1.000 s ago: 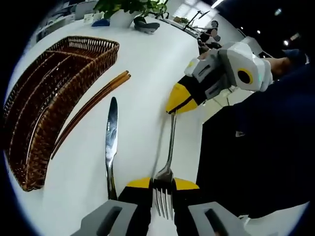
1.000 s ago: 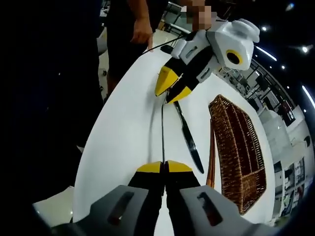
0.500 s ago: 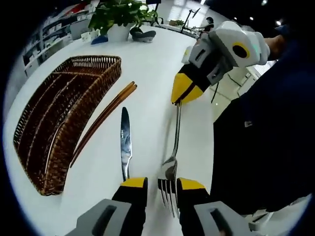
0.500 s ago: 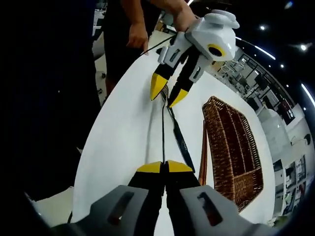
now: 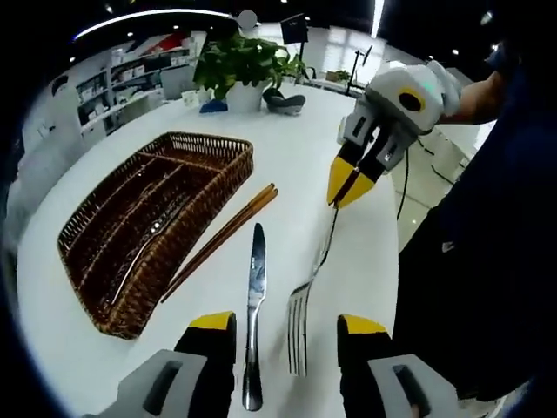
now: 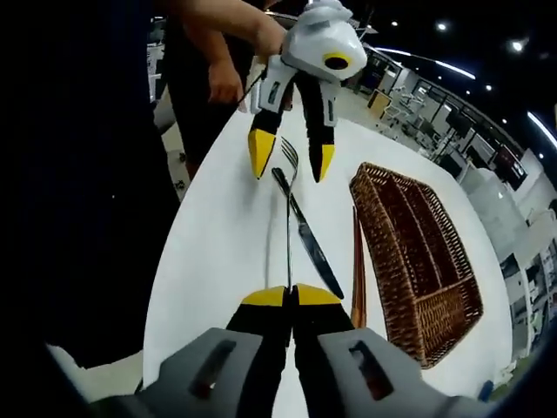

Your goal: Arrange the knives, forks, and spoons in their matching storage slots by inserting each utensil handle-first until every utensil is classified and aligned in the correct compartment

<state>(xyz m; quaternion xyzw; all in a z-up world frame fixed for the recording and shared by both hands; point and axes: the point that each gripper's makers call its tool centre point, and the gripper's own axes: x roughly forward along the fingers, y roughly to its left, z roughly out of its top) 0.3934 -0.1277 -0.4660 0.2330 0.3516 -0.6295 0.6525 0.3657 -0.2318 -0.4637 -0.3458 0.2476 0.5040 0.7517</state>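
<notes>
1. Two yellow-tipped jaws of the left gripper (image 5: pixel 283 335) are seen spread wide apart at the bottom of the left gripper view, with nothing clamped. The fork (image 5: pixel 310 287) is seen between them, tines nearest the camera, its handle pinched at the far end by the right gripper (image 5: pixel 351 185). A knife (image 5: pixel 254 312) is laid on the white table (image 5: pixel 296 139) just left of the fork, with brown chopsticks (image 5: pixel 222 239) beyond it and the wicker basket (image 5: pixel 139 231) further left. A potted plant (image 5: pixel 245 74) is set at the table's far edge.

2. In the right gripper view, the right gripper (image 6: pixel 291 298) is shown pressed together on the fork (image 6: pixel 288 222) handle. The left gripper (image 6: pixel 291 157) is held open around the tines, apparently without touching. The knife (image 6: pixel 309 237), chopsticks (image 6: pixel 358 274) and basket (image 6: pixel 418 261) are found to the right.
</notes>
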